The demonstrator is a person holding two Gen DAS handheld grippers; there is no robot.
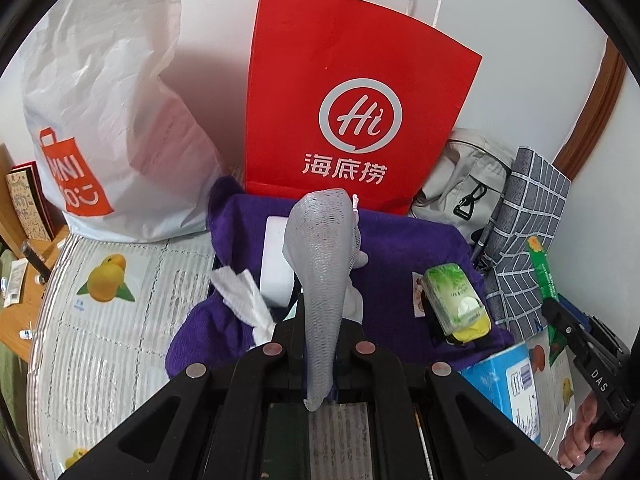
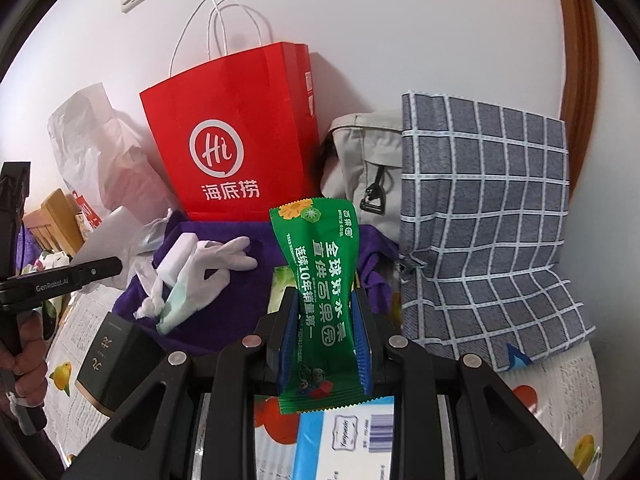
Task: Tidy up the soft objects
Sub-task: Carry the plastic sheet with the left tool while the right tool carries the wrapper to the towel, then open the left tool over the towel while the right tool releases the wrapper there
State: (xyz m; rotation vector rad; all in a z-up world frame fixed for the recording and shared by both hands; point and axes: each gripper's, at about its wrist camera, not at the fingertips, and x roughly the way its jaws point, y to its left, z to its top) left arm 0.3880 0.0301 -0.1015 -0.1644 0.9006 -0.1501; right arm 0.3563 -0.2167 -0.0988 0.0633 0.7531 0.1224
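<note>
Tools in the foreground, one per view. Bottom centre of the left wrist view: the left tool (image 1: 318,344) is clamped on a limp grey mesh sleeve (image 1: 320,264), which rises between the jaws and flops forward at its top. Bottom centre of the right wrist view: the right tool (image 2: 325,344), with blue ribbed pads (image 2: 362,344), is closed on a crinkled green foil snack packet (image 2: 316,288), gripped across its lower half, with the upper half leaning left.

Middle ground: a purple fleece cloth (image 1: 400,248) is spread on the fruit-printed worktop (image 1: 120,320). On it lie a white foam block (image 1: 276,264), a crumpled white tissue (image 1: 244,296), a white fabric glove (image 2: 212,268) and a green-and-yellow tissue pack (image 1: 456,300). A blue-and-white box (image 1: 504,376) sits at lower right of the left view.

Background, against the wall: a red paper carrier bag (image 1: 352,92) at centre, a white plastic shopping bag (image 1: 108,112) at left, a beige canvas backpack (image 2: 360,160) and a grey checked fabric pouch (image 2: 480,216) at right.

Risks, as judged: the mesh sleeve is held by a narrow section only, so it could slide free if swung. The slick foil may slip between the pads. With both tools loaded, a trailing end could snag the glove or tissue and drag it off the cloth.
</note>
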